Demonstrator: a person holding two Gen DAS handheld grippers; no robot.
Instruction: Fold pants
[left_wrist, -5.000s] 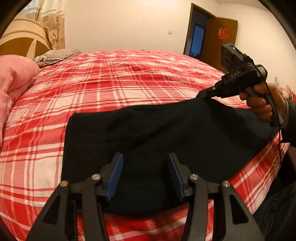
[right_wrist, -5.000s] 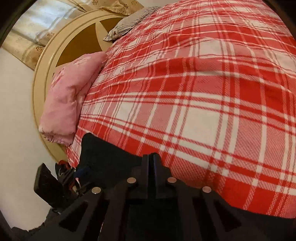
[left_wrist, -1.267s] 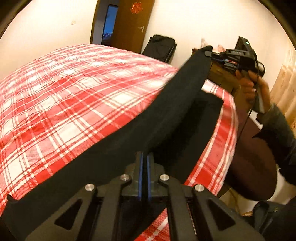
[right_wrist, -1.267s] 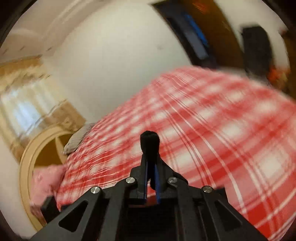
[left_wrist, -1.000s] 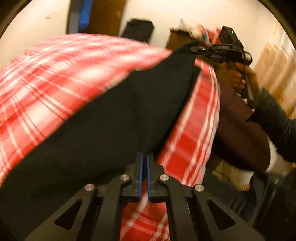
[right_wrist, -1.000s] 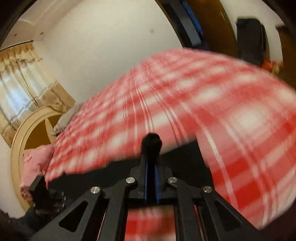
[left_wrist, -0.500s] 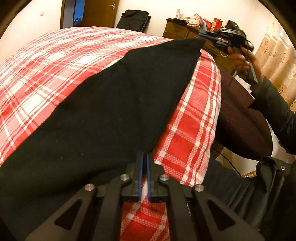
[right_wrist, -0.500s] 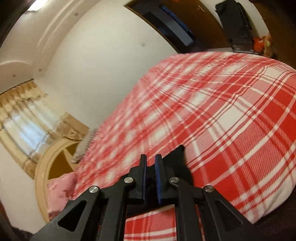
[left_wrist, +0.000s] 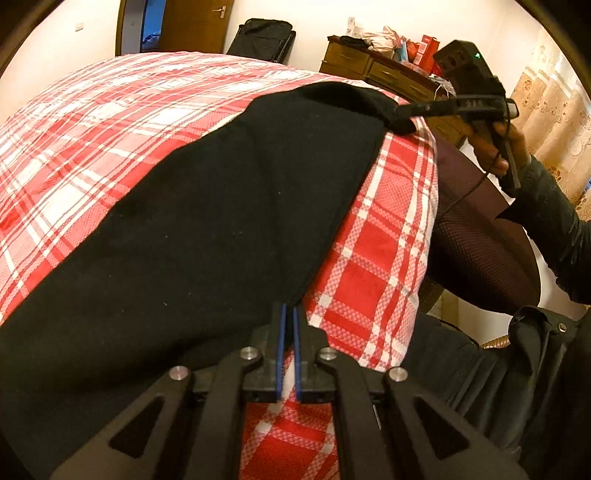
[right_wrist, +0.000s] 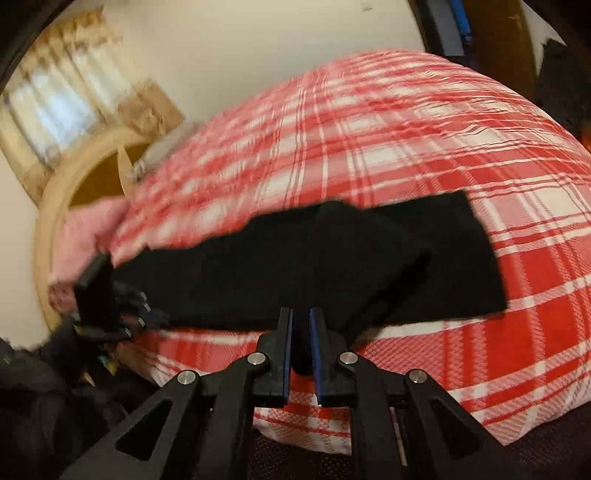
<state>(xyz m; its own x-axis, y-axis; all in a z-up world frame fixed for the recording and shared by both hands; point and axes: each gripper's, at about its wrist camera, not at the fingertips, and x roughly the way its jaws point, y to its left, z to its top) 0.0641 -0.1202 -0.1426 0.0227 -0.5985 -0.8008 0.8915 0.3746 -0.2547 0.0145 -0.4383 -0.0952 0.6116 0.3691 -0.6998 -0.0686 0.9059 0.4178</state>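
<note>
The black knit pants (left_wrist: 221, 221) lie stretched in a long band near the edge of the bed, over the red and white plaid bedspread (left_wrist: 369, 251). The left gripper (left_wrist: 288, 314) sits at the near corner of the cloth; its blue-padded fingers (left_wrist: 282, 332) stand almost together with a thin slit between them, and the hem meets their tips, though whether cloth is pinched there cannot be told. At the far corner the right gripper (left_wrist: 402, 110), held in a hand (left_wrist: 495, 147) in a dark sleeve, nips a bunched fold of the pants and holds it slightly raised off the bedspread. In the right wrist view that gripper (right_wrist: 301, 317) has its jaws narrowly parted around a wad of black cloth, while the band (right_wrist: 332, 266) runs across the bed toward the left gripper (right_wrist: 110, 295).

Beyond the bed stand a brown wooden dresser (left_wrist: 373, 70) heaped with small items, a brown door (left_wrist: 192, 26) and a patterned beige curtain (left_wrist: 554, 122). A round cream headboard (right_wrist: 74, 177) and a pink pillow (right_wrist: 88, 229) show in the blurred right view.
</note>
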